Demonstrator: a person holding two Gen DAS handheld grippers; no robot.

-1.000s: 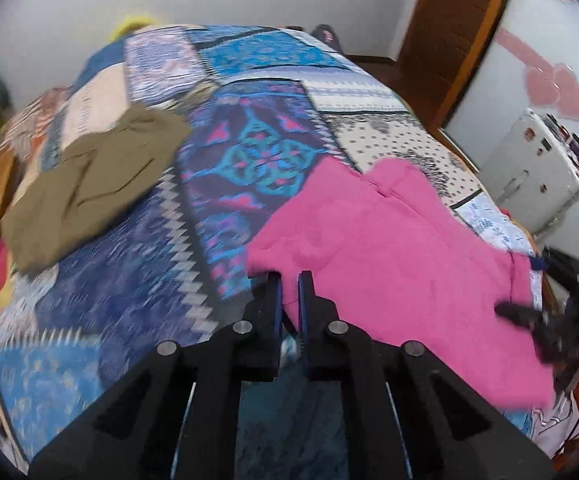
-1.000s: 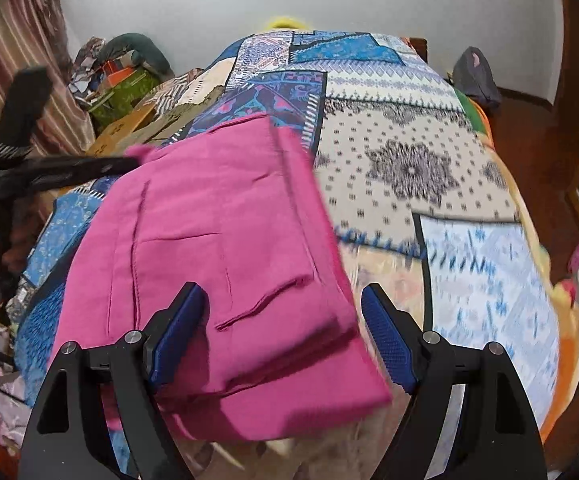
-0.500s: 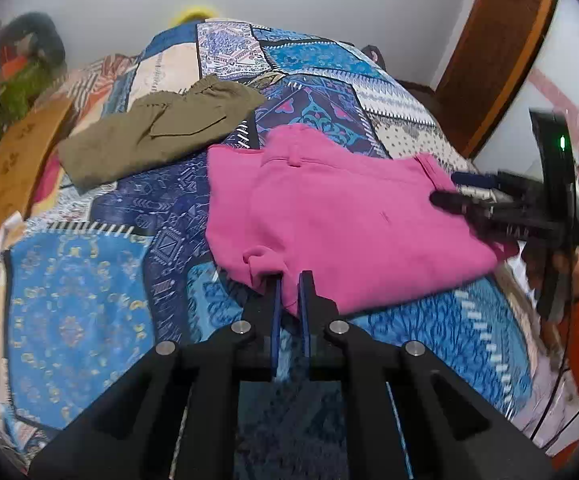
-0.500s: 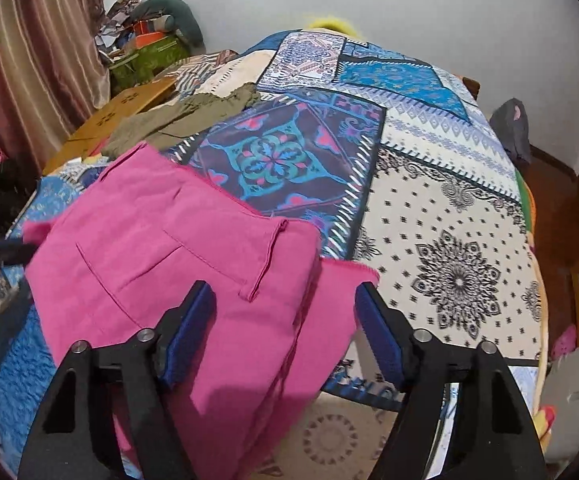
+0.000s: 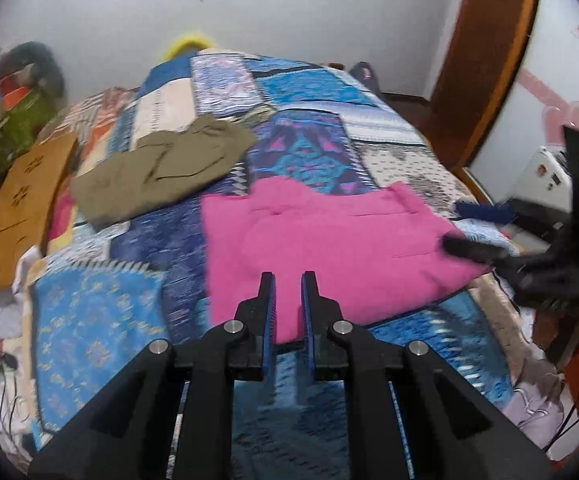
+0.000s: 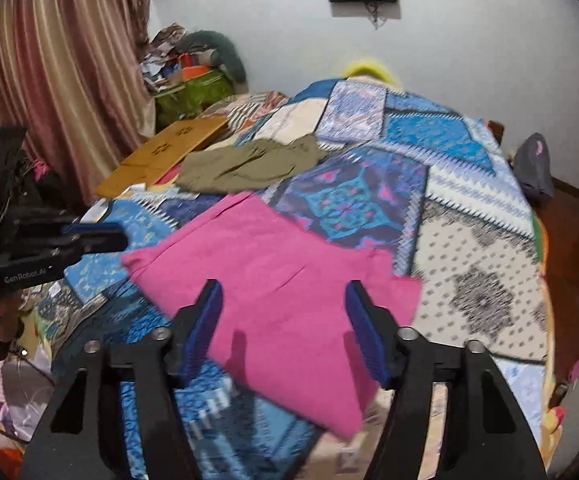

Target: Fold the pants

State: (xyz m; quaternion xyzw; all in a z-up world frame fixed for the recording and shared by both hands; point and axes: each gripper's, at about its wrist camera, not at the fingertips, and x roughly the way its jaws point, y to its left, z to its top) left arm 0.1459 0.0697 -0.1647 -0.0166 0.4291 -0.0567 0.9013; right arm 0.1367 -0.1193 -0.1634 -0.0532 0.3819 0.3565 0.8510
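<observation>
the pink pants [image 5: 329, 240] are seen lying folded and fairly flat on the patchwork bedspread [image 5: 301, 148] of the bed, toward its near edge. in the right wrist view the same pink pants [image 6: 281, 280] are seen with one near corner hanging just over the bed's near edge.

the left tool [image 5: 288, 280] is held above the near edge of the pants; its blue-padded fingers [image 5: 268, 292] are set close together with a narrow gap between them, and no cloth is seen in the gap. whether it touches the fabric cannot be told. the right tool [image 6: 283, 296] is held wide open, with its fingers [image 6: 205, 320] spread to either side of the near part of the pants and nothing gripped.

in the left wrist view the right tool [image 5: 473, 236] is seen at the right end of the pants, blurred. in the right wrist view the left tool [image 6: 101, 236] is seen at the left, just off the left corner of the pants.

olive-green pants [image 5: 161, 168] are seen lying crumpled farther back on the left of the bed, apart from the pink pair. a brown cardboard sheet [image 5: 21, 208] is seen at the bed's left edge.
</observation>
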